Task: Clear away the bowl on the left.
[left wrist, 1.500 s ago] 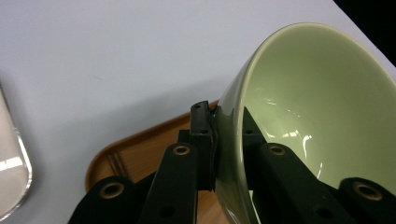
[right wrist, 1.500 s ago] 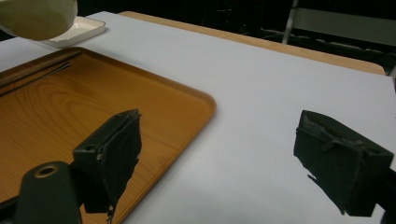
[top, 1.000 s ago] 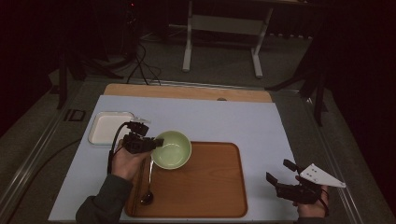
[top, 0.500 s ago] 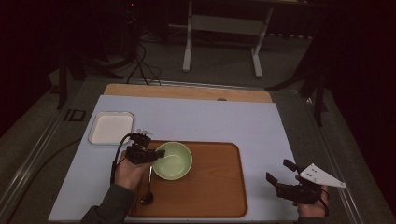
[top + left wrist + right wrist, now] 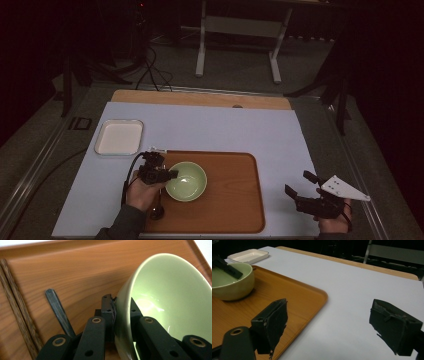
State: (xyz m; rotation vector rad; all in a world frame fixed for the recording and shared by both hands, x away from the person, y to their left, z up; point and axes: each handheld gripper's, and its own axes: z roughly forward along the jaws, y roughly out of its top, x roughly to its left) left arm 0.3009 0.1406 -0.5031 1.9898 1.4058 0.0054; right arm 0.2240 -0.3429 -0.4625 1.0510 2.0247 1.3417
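Compared with a second before, the green bowl had come toward the person and now sat lower on the wooden tray, so the bowl was probably being set down in its place there. The left gripper was clamped on the bowl's rim, one jaw inside and one outside. A dark spoon and wooden chopsticks lay beside it on the tray. The right gripper waited on the white mat with its jaws wide apart, holding nothing.
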